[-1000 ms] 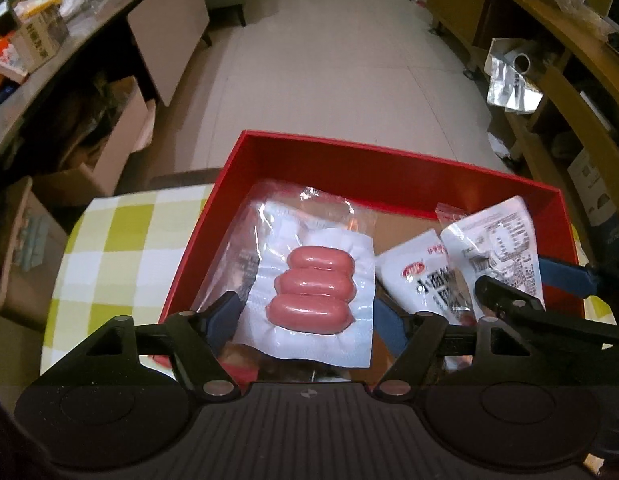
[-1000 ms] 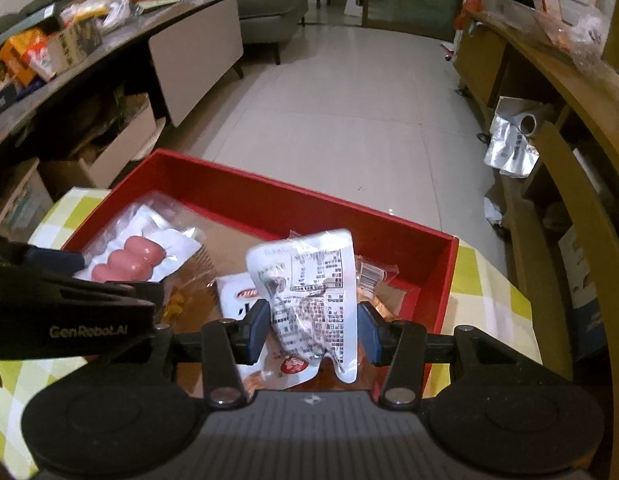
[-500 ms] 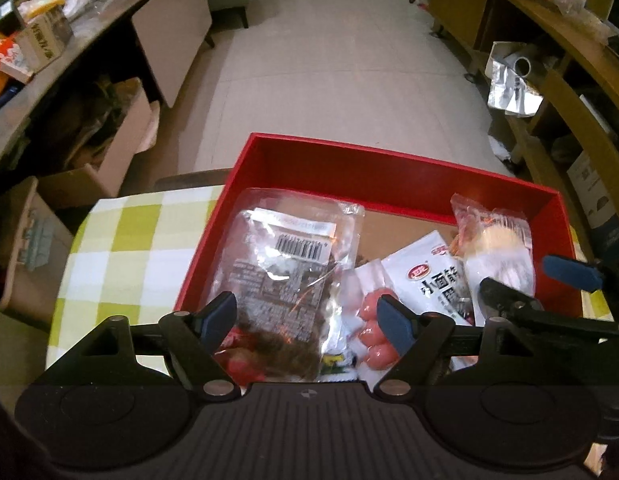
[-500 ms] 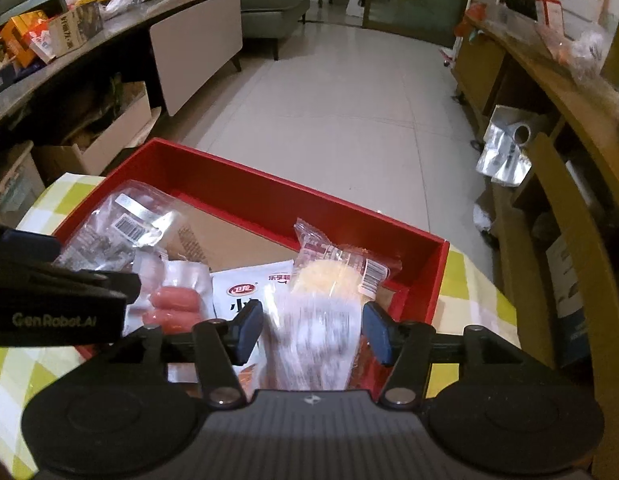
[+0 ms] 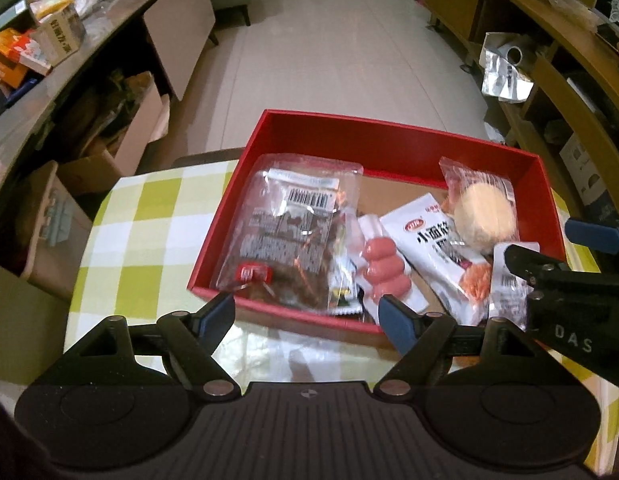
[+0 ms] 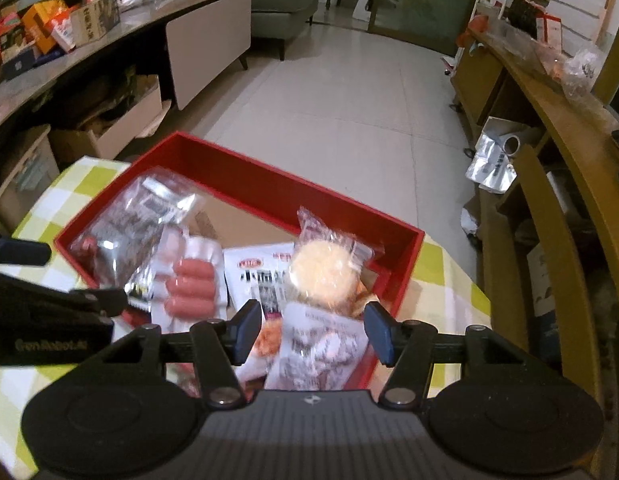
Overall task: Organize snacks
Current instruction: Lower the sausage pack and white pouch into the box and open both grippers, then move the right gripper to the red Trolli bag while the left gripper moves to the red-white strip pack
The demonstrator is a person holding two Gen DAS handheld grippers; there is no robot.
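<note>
A red box (image 5: 389,136) (image 6: 245,176) sits on a green-checked tablecloth (image 5: 149,216). In it lie a clear bag of dark snack (image 5: 285,236) (image 6: 125,232), a sausage pack (image 5: 385,272) (image 6: 193,284), a white noodle packet (image 5: 433,248) (image 6: 265,280), a round cake in wrap (image 5: 485,216) (image 6: 325,272) and a small white packet (image 5: 505,284) (image 6: 317,348). My left gripper (image 5: 305,316) is open and empty, just in front of the box's near wall. My right gripper (image 6: 313,330) is open and empty over the small white packet.
The table ends just beyond the box, with tiled floor (image 5: 329,60) past it. A cluttered counter (image 5: 49,52) and cardboard boxes (image 5: 109,136) stand left. Wooden shelving (image 5: 569,80) runs along the right.
Both grippers have let go of their packets, the sausage pack and the small white one, which now lie in the box. Both have pulled back toward me and opened wider.
</note>
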